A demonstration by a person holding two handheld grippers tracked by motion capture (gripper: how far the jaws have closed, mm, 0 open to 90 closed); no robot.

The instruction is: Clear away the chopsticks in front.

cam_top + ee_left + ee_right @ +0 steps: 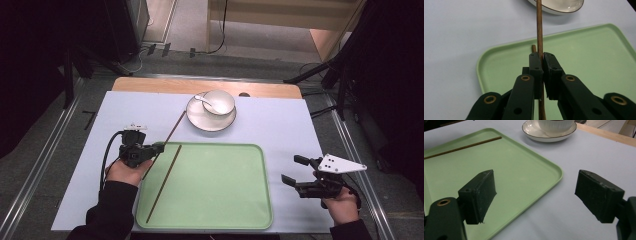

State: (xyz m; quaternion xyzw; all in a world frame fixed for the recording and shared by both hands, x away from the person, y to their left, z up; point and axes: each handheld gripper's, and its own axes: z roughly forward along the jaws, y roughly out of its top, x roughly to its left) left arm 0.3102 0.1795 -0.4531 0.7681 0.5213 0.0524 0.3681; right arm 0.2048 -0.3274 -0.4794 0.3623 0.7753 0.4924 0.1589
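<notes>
- At the lower left of the high view, the left gripper (159, 147) is clamped on a thin brown chopstick (170, 133), held by the person's left hand (125, 171) at the left edge of the green tray (225, 200).
- In the left gripper view the two black jaws press together on that chopstick (539, 37), which runs straight up the middle of the frame, from the bottom edge through the pads and on toward the top.
- At the lower right of the high view, the right gripper (295, 171) sits above the light desk (290, 130) just right of the tray, held by the person's right hand (344, 206), a grey three-cornered plate on top of it.
- In the right gripper view its jaws stand wide apart with nothing between them, the tray's corner (556, 171) and bare desk showing in the gap.
- A second chopstick (163, 183) lies flat inside the tray, slanting from the tray's lower left up toward its top edge; its tip (533, 47) shows just left of the held one in the left gripper view.
- Farther up, at the upper centre of the high view, a white saucer (200, 120) rests on the desk beyond the tray.
- A white bowl (220, 100) sits on the saucer with a white spoon (204, 100) resting in it.
- The held chopstick's far end points at the saucer's left rim.
</notes>
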